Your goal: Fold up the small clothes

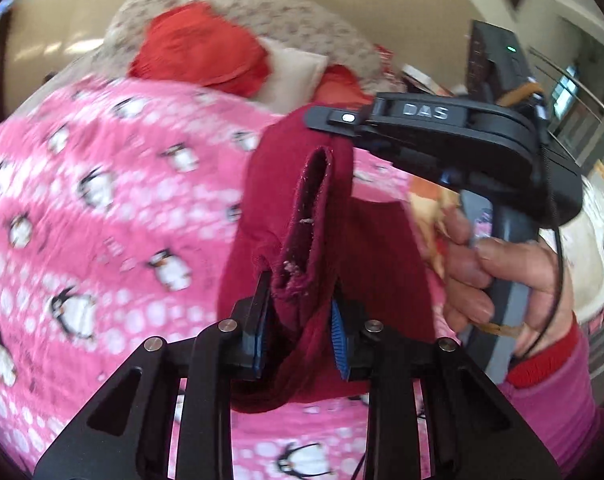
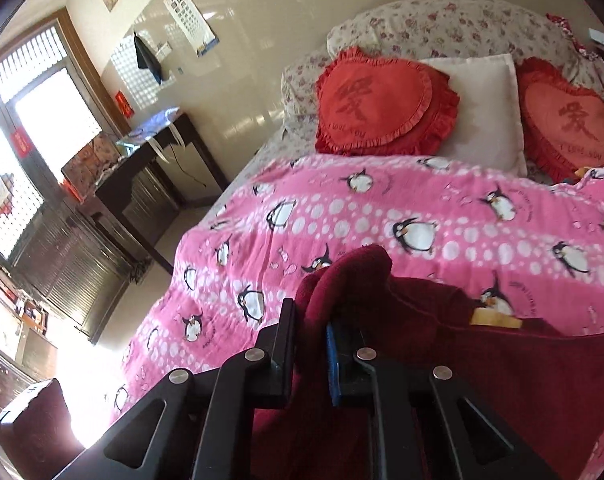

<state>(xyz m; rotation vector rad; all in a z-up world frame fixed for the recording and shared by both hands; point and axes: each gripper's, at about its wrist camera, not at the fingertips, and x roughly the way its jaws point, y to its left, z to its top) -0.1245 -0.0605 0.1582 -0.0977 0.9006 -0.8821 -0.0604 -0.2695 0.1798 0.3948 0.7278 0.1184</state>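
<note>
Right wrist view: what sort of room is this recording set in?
A home bedroom, almost certainly. A bed under a pink penguin blanket fills the view, with red heart cushions and a white pillow stacked at its head, and a dark wooden desk by the window.

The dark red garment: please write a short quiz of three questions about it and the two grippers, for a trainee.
1. True or false: both the left gripper and the right gripper are shut on the dark red garment.
2. What does the garment hang over? A) a wooden desk B) the pink penguin blanket C) a bare floor
3. Fill in: behind the blanket lie two red ____-shaped cushions.

Key: 1 true. 2 B. 3 heart.
</note>
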